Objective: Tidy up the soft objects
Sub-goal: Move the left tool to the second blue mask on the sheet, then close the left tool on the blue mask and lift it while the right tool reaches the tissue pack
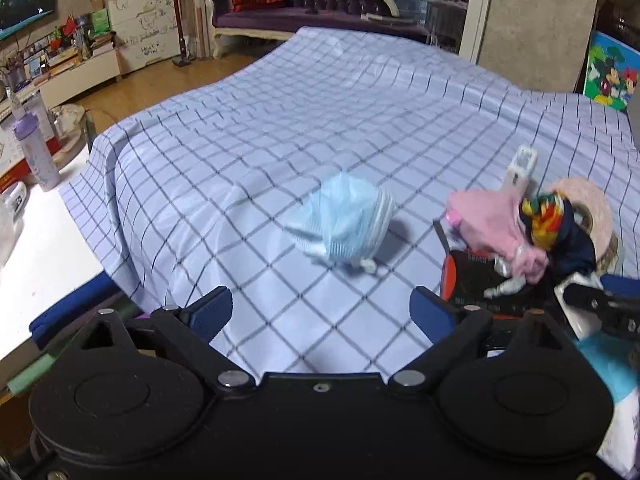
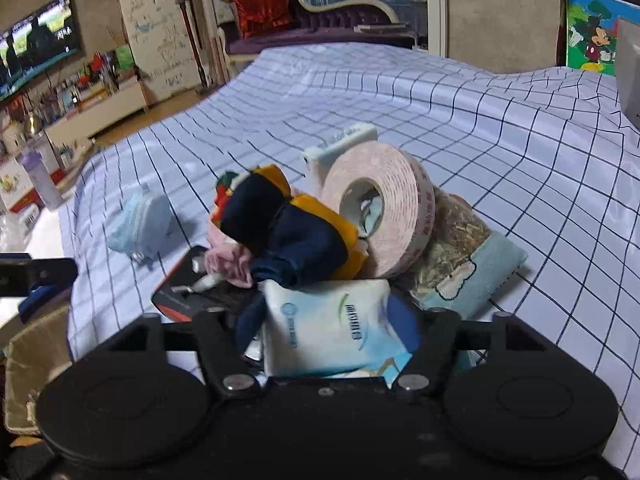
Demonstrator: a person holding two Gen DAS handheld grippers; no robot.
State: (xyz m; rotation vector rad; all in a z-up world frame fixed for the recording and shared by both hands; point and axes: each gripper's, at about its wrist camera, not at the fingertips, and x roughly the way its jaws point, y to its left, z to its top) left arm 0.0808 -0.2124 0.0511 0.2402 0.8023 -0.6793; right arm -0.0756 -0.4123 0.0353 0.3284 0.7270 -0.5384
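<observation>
Plainly, the left gripper [image 1: 322,306] stands wide and empty, the crumpled blue sock [image 1: 340,222] lying alone on the checked cloth [image 1: 320,112] straight ahead of its fingers, apart from the pile. Beside that sock, the right gripper [image 2: 328,334] seems to pinch the tissue pack [image 2: 328,328], though contact is unclear.

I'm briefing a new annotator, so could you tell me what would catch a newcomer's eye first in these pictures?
The heap of things on the checked cloth, topped by a big pink tape roll leaning on a navy and yellow fabric bundle. Apart from it, to its left, a light blue sock bundle lies alone ahead of the open left gripper.
</observation>
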